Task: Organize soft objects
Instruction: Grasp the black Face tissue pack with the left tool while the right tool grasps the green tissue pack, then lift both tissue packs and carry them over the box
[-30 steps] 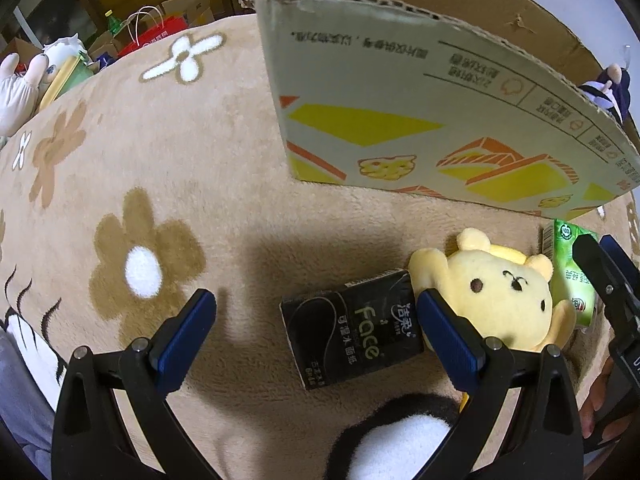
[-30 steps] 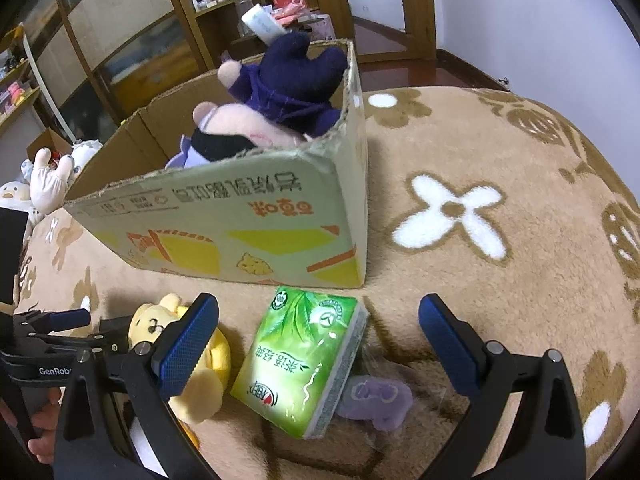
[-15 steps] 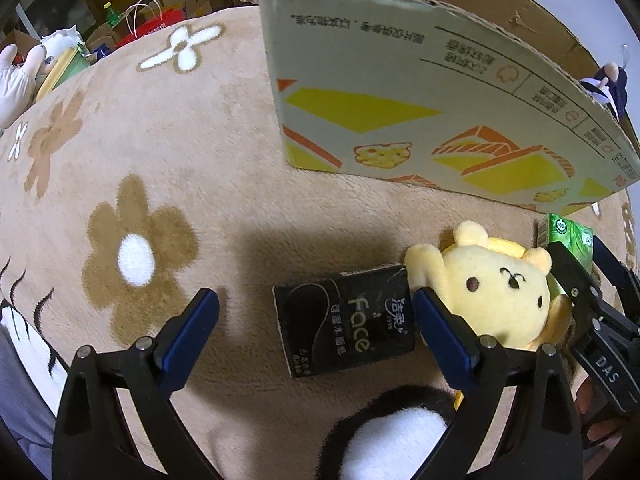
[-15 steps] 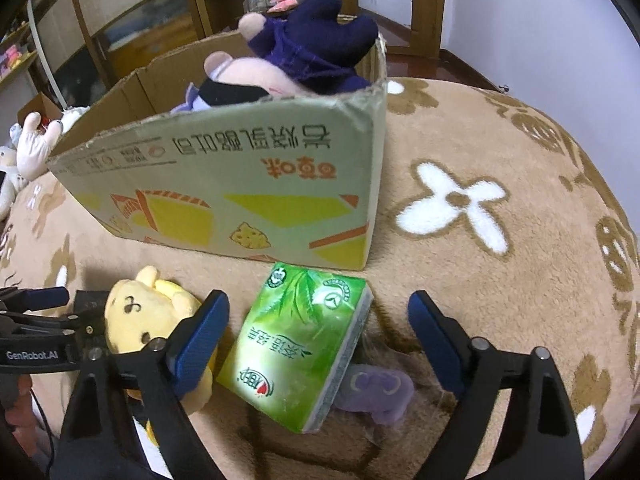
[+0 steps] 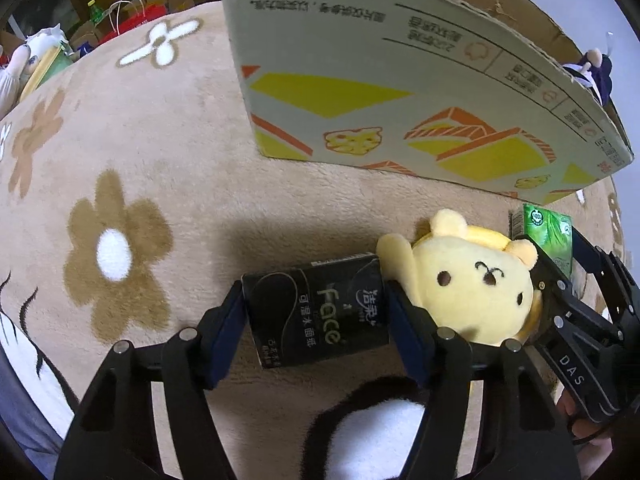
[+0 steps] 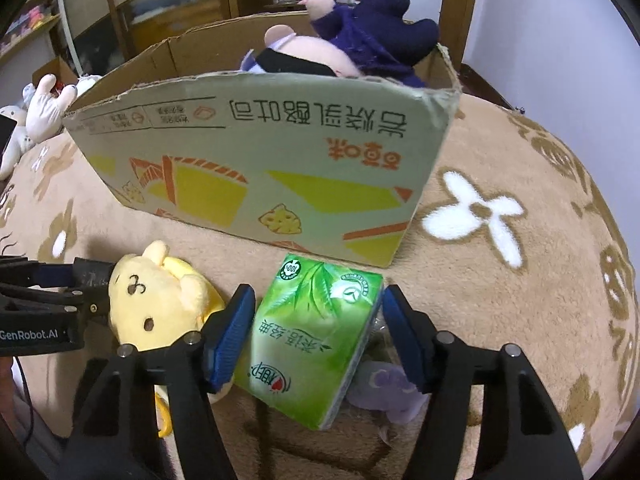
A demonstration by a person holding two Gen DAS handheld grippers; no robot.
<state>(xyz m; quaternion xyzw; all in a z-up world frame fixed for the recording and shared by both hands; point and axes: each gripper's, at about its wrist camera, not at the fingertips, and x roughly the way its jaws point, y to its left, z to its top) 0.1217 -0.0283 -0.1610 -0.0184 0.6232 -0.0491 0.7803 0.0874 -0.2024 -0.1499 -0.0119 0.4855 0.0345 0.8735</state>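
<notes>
My left gripper (image 5: 316,320) is shut on a black tissue pack (image 5: 318,314) that lies on the flowered beige rug. A yellow bear plush (image 5: 472,288) lies just right of it. My right gripper (image 6: 318,332) has its pads against both sides of a green tissue pack (image 6: 312,336), which rests on the rug in front of the cardboard box (image 6: 256,160). The yellow bear (image 6: 160,304) lies left of the green pack. The box holds a navy and pink plush (image 6: 352,44). The green pack (image 5: 550,232) and right gripper body show at the right edge of the left wrist view.
A small purple plush (image 6: 388,384) lies under the green pack's right side. A black-and-white plush (image 5: 380,428) sits below my left gripper. The box wall (image 5: 400,100) stands right behind the objects. White plush toys (image 6: 36,116) and shelves lie beyond the rug.
Both grippers moved forward and closed from wide open: the left onto the black tissue pack, the right onto the green tissue pack.
</notes>
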